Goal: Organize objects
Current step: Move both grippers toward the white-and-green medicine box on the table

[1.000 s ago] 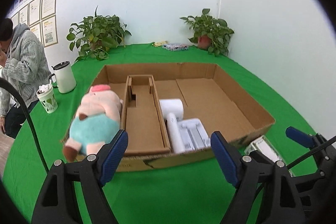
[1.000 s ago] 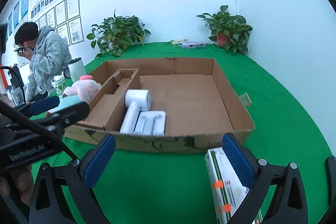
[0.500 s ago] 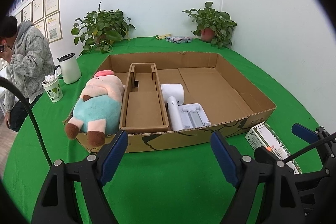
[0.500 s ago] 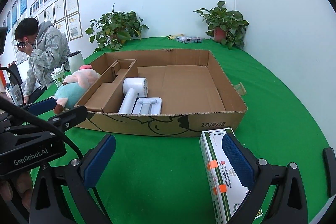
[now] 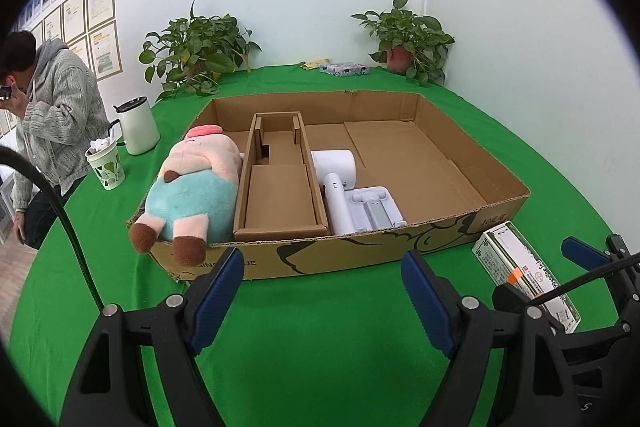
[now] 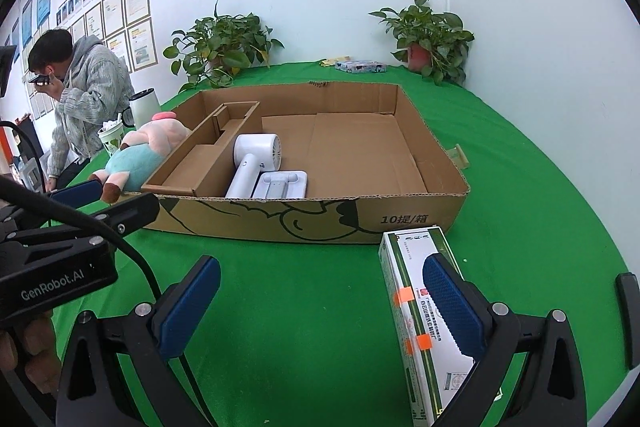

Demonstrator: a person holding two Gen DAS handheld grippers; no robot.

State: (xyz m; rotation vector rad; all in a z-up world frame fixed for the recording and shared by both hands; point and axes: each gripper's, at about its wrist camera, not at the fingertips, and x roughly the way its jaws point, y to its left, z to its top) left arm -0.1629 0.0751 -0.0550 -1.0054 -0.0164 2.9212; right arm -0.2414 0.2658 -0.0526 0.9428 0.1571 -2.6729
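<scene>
Left wrist view: the left gripper [image 5: 322, 277] hangs above the green table [image 5: 320, 327], its blue-padded jaws spread wide with nothing between them. Ahead lies a shallow cardboard box [image 5: 400, 255]. Inside, against the left wall, a plush pig [image 5: 192, 191] lies with its feet over the near rim; beside it sits a narrow cardboard insert [image 5: 280, 199], then a white hair dryer [image 5: 336, 183] touching a white stand [image 5: 374, 207]. The right half of the box floor is bare cardboard. A green-and-white carton [image 5: 516, 267] lies on the table outside the box, just beside its near right corner.

Right wrist view: the right gripper [image 6: 320, 307] is likewise wide open and holds nothing. Its right pad overlaps the carton [image 6: 408, 267] in the picture; whether they touch cannot be told. The left pad stands well apart from the carton.

Background: a white kettle [image 5: 136, 127] and a paper cup [image 5: 106, 163] on the table's left, two potted plants [image 5: 200, 55] at the far edge, and a person in a grey hoodie [image 5: 52, 115] beside the table.
</scene>
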